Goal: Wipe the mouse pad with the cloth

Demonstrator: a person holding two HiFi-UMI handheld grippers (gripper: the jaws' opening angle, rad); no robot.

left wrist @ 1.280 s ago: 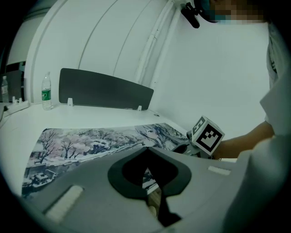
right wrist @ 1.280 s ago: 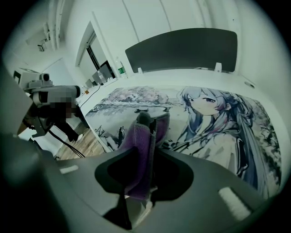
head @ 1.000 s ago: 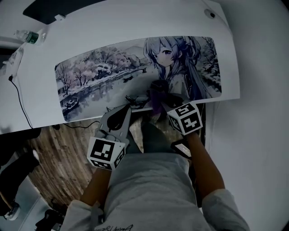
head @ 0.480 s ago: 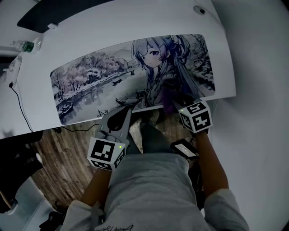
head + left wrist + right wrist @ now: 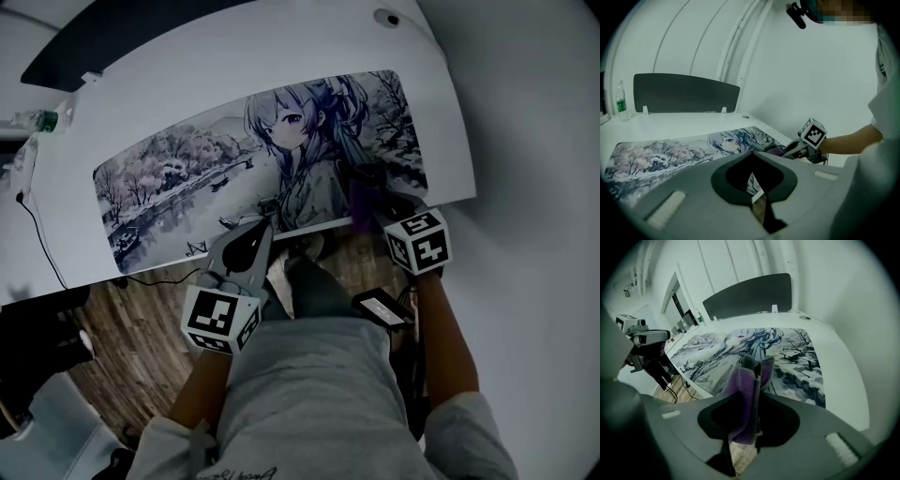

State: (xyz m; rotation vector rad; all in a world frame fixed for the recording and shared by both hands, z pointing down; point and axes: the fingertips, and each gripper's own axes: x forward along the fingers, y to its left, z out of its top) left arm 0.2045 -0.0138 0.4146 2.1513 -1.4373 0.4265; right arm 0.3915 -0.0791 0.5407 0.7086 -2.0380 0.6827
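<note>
Inspected at the white counter (image 5: pixel 281 56), with the long printed mouse pad (image 5: pixel 187 178) lying flat along its front edge.

**Claws and cloth**
- Found the right claw (image 5: pixel 368 195) clamped on a purple cloth (image 5: pixel 358 199). Pinched across a fold, with a tuft standing out past the tips and a loose flap hanging back behind them.
- Located the cloth over the pad's near right part, just beside the printed figure (image 5: pixel 291 141). Could not confirm actual contact with the surface from any view.
- Found the left claw (image 5: pixel 264 225) with jaws together and nothing between them. Poised off the counter's front edge above the wooden floor (image 5: pixel 141 300), close to the pad's near border but apart from it.

**Cloth handling**
- Judged soft, light and limp, with a napped weave.
- No risk of damage, but liable to bunch or roll under the tips instead of spreading.
- Recommend laying the projecting tuft flat to the pad rather than bearing down with the hard tips.
- Present hold, across the folded middle, judged sound; no fresh grasp called for.

**Pad handling**
- Judged thin, flexible and low in weight.
- Likely to creep or ruck at its front edge under a dragged stroke.
- Recommend steadying with the empty left claw pressed on the near border, well apart from the wiping path.
- Recommend stroking along the length.
</note>
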